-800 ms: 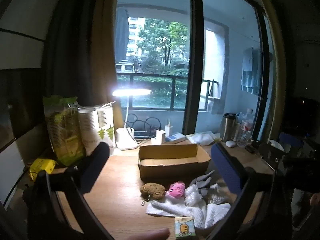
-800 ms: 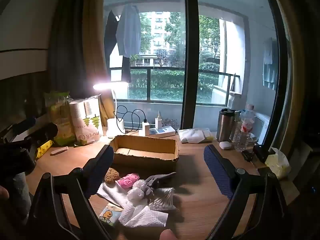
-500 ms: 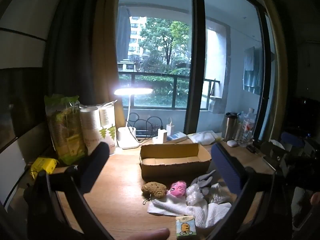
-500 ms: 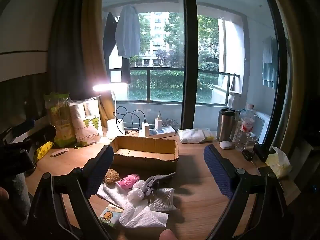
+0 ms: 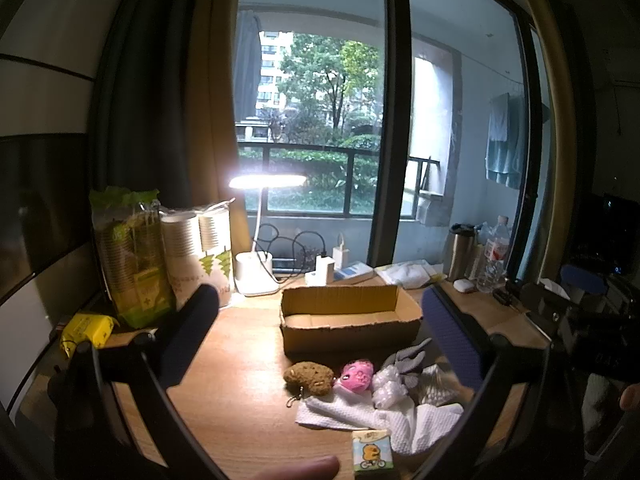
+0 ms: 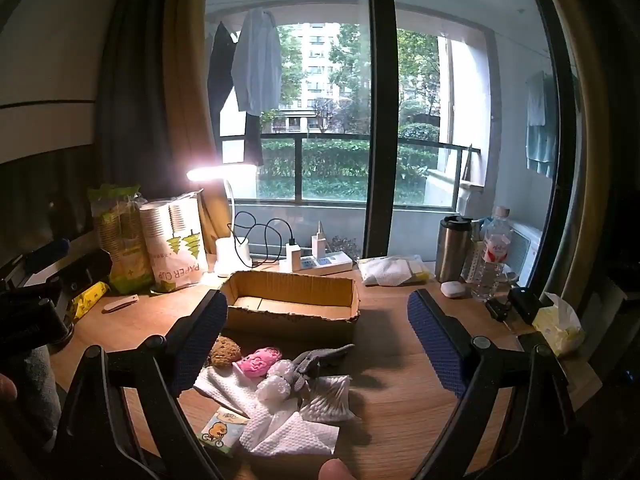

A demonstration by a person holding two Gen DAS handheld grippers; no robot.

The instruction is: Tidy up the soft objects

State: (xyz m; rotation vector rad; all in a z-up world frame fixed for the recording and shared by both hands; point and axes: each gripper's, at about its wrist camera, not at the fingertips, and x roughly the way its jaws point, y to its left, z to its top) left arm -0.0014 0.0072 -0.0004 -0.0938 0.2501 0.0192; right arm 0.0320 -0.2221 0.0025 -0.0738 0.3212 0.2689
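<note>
An open cardboard box (image 5: 348, 318) (image 6: 292, 306) stands mid-desk. In front of it lies a pile of soft things: a brown sponge (image 5: 309, 376) (image 6: 225, 351), a pink plush (image 5: 357, 374) (image 6: 258, 361), a grey glove (image 5: 408, 358) (image 6: 316, 360), crumpled plastic (image 5: 386, 388) (image 6: 276, 380), white paper towels (image 5: 380, 416) (image 6: 288, 428) and a tissue pack with a duck print (image 5: 370, 454) (image 6: 222, 432). My left gripper (image 5: 320, 324) is open and empty, above and short of the pile. My right gripper (image 6: 318, 320) is open and empty, likewise held back.
A lit desk lamp (image 5: 258, 264), paper-cup packs (image 5: 200, 256) and a green bag (image 5: 128, 260) stand at back left. A power strip with chargers (image 6: 320, 260), a steel mug (image 6: 452, 248), a water bottle (image 6: 490, 256) and tissues (image 6: 560, 322) line the back and right.
Both views shift only slightly; the left view drifts a little right. The objects have not moved and both grippers stay open.
</note>
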